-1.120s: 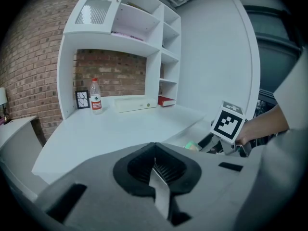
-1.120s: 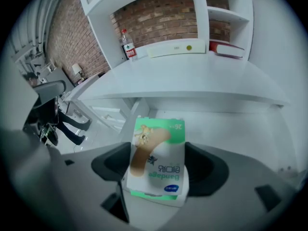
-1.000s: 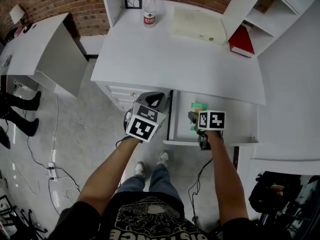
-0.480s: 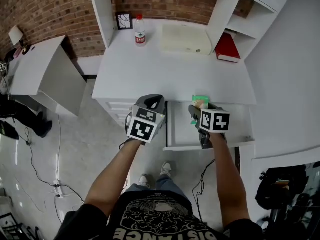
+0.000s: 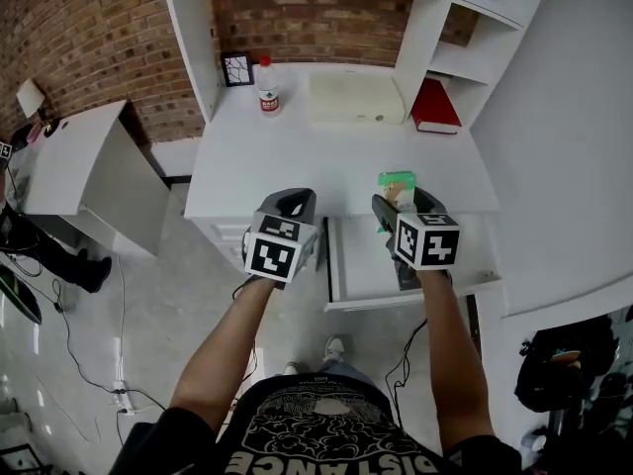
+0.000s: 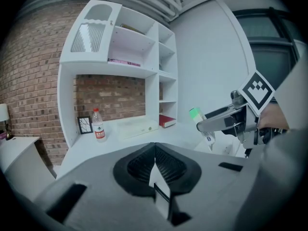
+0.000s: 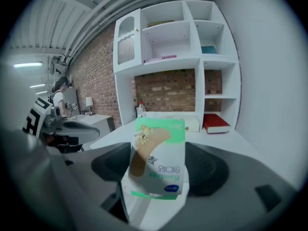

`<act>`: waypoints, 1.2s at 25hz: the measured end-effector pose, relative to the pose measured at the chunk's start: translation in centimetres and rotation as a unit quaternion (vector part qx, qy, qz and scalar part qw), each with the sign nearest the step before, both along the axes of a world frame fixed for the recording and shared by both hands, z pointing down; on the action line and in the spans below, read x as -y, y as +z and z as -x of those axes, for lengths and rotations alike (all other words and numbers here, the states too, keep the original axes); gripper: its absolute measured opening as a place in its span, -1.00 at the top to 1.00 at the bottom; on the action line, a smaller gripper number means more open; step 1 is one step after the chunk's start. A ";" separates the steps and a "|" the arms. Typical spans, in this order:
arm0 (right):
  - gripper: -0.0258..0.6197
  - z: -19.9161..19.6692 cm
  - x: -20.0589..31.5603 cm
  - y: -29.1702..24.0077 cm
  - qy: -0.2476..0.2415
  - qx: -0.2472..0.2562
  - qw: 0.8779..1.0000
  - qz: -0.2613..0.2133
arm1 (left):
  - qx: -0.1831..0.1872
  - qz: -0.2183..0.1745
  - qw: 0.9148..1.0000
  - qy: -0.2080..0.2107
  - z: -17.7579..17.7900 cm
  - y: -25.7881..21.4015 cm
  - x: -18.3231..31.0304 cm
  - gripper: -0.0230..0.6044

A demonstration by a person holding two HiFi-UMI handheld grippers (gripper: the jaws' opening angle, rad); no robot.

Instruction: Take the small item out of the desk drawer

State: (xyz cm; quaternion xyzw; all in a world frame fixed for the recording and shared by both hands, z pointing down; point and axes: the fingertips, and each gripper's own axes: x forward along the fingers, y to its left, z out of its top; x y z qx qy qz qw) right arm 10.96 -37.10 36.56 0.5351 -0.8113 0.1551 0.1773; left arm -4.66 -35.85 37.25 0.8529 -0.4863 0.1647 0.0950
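Right gripper [image 5: 398, 206]: clamped on bandage box [image 7: 159, 160], above the drawer [image 5: 445, 283].
Left gripper [image 6: 155, 154]: jaws together, empty, left of drawer.
bandage box: best squeezed evenly, carried level.

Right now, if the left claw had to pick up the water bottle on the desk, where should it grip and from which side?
Probably grip the water bottle round its labelled middle, coming level from the front. It stands upright and round, with the picture frame close at its left and bare desk before it.
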 end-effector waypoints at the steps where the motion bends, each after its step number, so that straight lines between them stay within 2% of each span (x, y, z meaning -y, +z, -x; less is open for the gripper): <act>1: -0.16 0.0 0.0 -0.6 0.002 0.002 1.000 -0.009 | 0.000 -0.002 1.000 -0.001 0.1 -0.3 0.0 0.90; 6: -0.16 -0.6 -0.4 -2.7 0.018 0.016 0.998 -0.052 | -0.007 -0.017 1.000 -0.009 0.3 -1.5 0.1 0.90; 11: -0.16 -0.9 -0.8 -4.2 0.022 0.008 0.996 -0.086 | -0.007 -0.024 1.000 -0.011 0.3 -2.2 0.3 0.90; 30: -0.16 -1.1 -1.0 -4.8 0.025 0.003 0.995 -0.101 | -0.003 -0.034 0.999 -0.008 0.2 -2.9 0.5 0.90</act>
